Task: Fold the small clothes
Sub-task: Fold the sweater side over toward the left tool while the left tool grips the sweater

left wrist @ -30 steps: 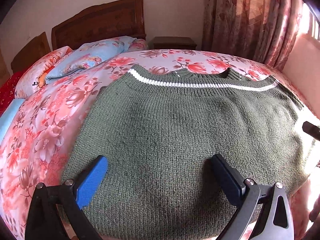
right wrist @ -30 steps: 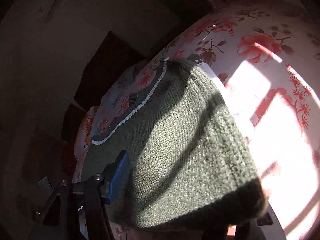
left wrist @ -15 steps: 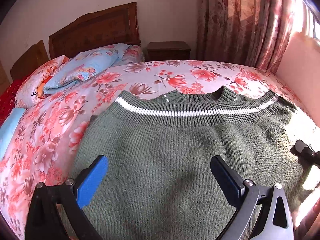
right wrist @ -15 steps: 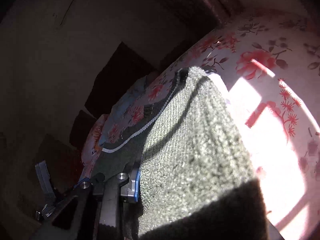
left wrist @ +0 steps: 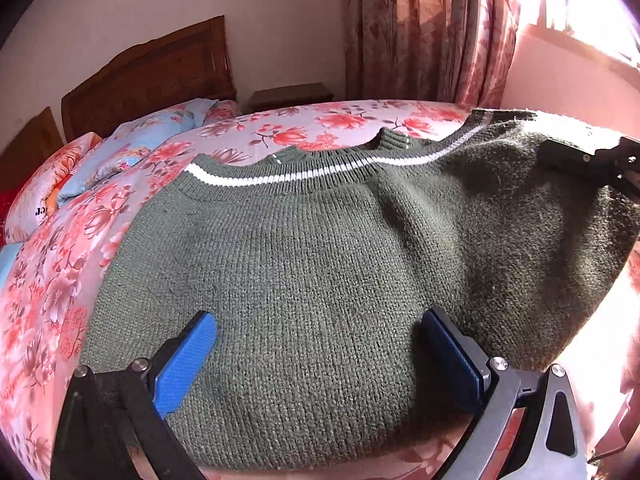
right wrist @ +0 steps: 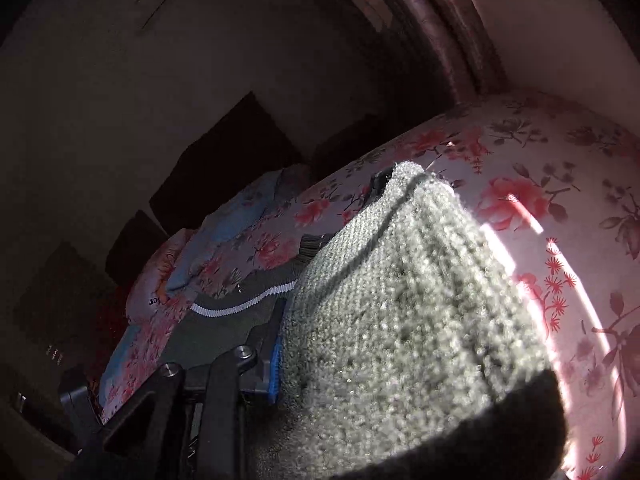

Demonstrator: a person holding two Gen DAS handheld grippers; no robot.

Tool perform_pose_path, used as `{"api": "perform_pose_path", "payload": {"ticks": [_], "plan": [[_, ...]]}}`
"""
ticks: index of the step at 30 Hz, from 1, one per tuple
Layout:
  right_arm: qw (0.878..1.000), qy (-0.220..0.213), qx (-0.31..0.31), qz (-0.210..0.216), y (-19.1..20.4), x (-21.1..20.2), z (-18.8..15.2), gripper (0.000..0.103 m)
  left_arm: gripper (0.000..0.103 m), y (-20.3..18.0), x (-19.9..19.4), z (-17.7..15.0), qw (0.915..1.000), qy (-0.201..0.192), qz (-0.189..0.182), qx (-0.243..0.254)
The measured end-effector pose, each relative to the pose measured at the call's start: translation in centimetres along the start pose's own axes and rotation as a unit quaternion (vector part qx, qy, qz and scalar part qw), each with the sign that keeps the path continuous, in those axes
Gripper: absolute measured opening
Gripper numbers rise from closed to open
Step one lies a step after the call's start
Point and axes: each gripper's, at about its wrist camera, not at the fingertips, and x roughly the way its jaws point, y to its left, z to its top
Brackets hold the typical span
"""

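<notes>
A wide bed (left wrist: pixel 360 120) spread with a pink floral sheet and backed by a dark carved wooden headboard (left wrist: pixel 160 68) carries everything; a dark green knitted sweater with a white stripe near its ribbed edge (left wrist: pixel 304 264) lies across the sheet, its right side raised off it. Near the headboard lie a folded blue floral quilt (left wrist: pixel 148 140) and, beside it, an orange floral pillow (left wrist: pixel 44 188); sunlight falls across the sheet's right side.
</notes>
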Motion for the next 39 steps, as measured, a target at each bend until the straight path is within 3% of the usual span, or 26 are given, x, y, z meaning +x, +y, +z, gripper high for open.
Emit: {"api": "perform_pose_path", "payload": {"ticks": [6, 8, 9, 11, 14, 17, 19, 20, 22, 23, 24, 25, 27, 28, 31, 33, 39], "plan": [[0.995, -0.025, -0.096, -0.031, 6.6, -0.4, -0.9, 0.026, 0.103, 1.4, -1.3, 0.0, 0.9985, 0.013, -0.047, -0.025], [0.990, -0.032, -0.129, -0.046, 8.7, -0.2, -1.5, 0.026, 0.103, 0.9, -1.3, -0.5, 0.9976, 0.041, -0.057, 0.000], [0.985, -0.035, -0.157, -0.054, 10.1, 0.0, -1.9, 0.026, 0.103, 0.6, -1.4, -0.8, 0.9978, 0.047, -0.044, 0.017], [0.968, -0.045, -0.236, -0.072, 13.7, 0.7, -3.3, 0.026, 0.103, 1.7, -2.4, -1.2, 0.9981, 0.037, -0.049, 0.004], [0.933, -0.055, -0.347, -0.083, 19.0, 2.3, -6.1, 0.026, 0.103, 6.9, -5.0, -1.4, 0.9918, -0.009, -0.092, -0.088], [0.885, -0.054, -0.451, -0.102, 23.2, 5.4, -9.2, 0.026, 0.103, 13.2, -7.4, -1.1, 0.9709, -0.046, -0.142, -0.187], [0.841, -0.033, -0.525, -0.131, 25.8, 8.5, -12.0, 0.026, 0.103, 17.0, -7.9, -1.0, 0.9471, -0.047, -0.201, -0.246], [0.812, -0.012, -0.565, -0.147, 26.6, 10.4, -14.0, 0.027, 0.103, 18.5, -8.0, -1.2, 0.9358, -0.047, -0.220, -0.271], [0.743, 0.039, -0.643, -0.179, 26.8, 14.9, -18.9, 0.028, 0.103, 20.6, -8.1, -1.2, 0.9200, -0.046, -0.247, -0.301], [0.705, 0.025, -0.680, -0.201, 26.8, 16.0, -21.3, 0.028, 0.103, 21.2, -8.2, -1.2, 0.9171, -0.044, -0.251, -0.307], [0.679, -0.009, -0.703, -0.211, 27.1, 16.1, -22.9, 0.027, 0.103, 21.3, -8.2, -1.1, 0.9178, -0.040, -0.249, -0.307], [0.679, -0.011, -0.702, -0.215, 27.4, 16.2, -23.2, 0.027, 0.103, 21.2, -8.1, -1.0, 0.9212, -0.033, -0.243, -0.302], [0.705, -0.005, -0.680, -0.202, 27.9, 16.2, -22.6, 0.027, 0.103, 20.4, -7.5, -0.4, 0.9303, -0.011, -0.233, -0.283], [0.709, -0.009, -0.677, -0.200, 28.0, 16.2, -22.5, 0.027, 0.103, 19.8, -7.0, 0.1, 0.9332, 0.001, -0.236, -0.271], [0.712, -0.035, -0.674, -0.196, 27.5, 14.5, -22.4, 0.027, 0.103, 17.5, -5.1, 1.8, 0.9339, 0.044, -0.265, -0.236], [0.728, -0.051, -0.659, -0.183, 27.4, 13.0, -22.1, 0.026, 0.103, 16.0, -3.7, 3.2, 0.9384, 0.075, -0.257, -0.218], [0.756, -0.079, -0.628, -0.167, 24.5, 6.6, -19.9, 0.026, 0.103, 14.2, -0.2, 4.7, 0.9355, 0.141, -0.240, -0.217]]}}
